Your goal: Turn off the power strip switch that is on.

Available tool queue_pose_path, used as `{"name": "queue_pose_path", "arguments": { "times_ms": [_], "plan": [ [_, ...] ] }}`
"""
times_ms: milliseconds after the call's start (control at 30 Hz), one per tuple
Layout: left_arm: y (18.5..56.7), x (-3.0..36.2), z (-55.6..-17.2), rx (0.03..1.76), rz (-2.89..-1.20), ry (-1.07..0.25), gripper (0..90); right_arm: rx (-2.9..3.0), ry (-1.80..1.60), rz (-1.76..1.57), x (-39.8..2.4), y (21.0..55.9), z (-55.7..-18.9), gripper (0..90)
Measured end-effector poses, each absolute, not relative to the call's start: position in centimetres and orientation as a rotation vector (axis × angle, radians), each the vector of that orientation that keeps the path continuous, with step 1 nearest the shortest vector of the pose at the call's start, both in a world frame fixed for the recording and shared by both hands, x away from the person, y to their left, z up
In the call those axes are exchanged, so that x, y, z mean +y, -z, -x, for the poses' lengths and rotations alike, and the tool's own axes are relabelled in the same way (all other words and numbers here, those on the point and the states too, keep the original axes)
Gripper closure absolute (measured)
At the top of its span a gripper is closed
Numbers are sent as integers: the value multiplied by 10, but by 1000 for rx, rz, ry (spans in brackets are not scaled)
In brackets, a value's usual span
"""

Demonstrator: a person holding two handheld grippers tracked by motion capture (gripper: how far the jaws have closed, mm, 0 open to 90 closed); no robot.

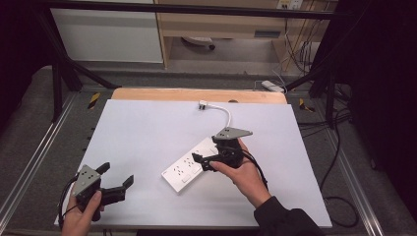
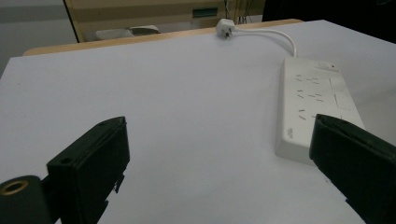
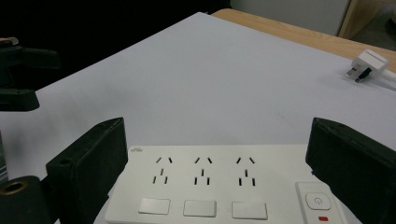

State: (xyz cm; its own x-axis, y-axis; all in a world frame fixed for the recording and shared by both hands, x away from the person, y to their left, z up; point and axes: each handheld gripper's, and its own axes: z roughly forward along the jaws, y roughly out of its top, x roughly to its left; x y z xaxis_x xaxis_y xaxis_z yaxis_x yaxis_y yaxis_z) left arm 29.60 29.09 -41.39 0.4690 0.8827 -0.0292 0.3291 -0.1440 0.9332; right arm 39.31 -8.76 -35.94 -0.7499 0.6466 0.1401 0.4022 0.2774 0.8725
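Left gripper [image 1: 117,179] is sitting at the near-left corner of the white sheet [image 1: 147,132], held in a hand [image 1: 81,216] entering from the bottom edge; its black jaws are standing wide apart with nothing between them. In the left gripper view the left gripper [image 2: 219,158] is facing a broad stretch of bare, smooth, matte sheet [image 2: 187,102] — open room ahead and to the left.

Right gripper [image 1: 204,161] is hovering over the power strip [image 1: 189,169] near the sheet's centre, jaws also spread, gripping nothing; whether they are touching the strip cannot be told. The right hand [image 1: 243,174] is coming in from a dark sleeve [image 1: 285,221].

In the right gripper view the power strip [image 3: 224,186] is lying flat between the jaws — glossy white plastic, rectangular, rounded corners, three socket groups, three flat rocker switches below them, a round power button with a red mark.

Farther off, its white cable [image 1: 226,115] is curving to a plug [image 1: 202,104] lying near the far edge, where a wooden tabletop strip [image 1: 196,95] is showing beyond the sheet.
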Motion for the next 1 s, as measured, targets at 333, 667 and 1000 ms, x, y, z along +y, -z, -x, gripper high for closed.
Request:
{"name": "queue_pose_path", "arguments": {
  "times_ms": [333,667,1000],
  "plan": [
    [414,291,-296,1044,-1710,-682,48,2347,-1454,-938,-72,364,-391,65],
    [414,291,-296,1035,-1716,-676,49,2384,-1427,-920,-63,368,-388,85],
    [414,290,-296,1039,-1716,-674,48,2450,-1392,-899,-52,377,-385,90]
  ]
}}
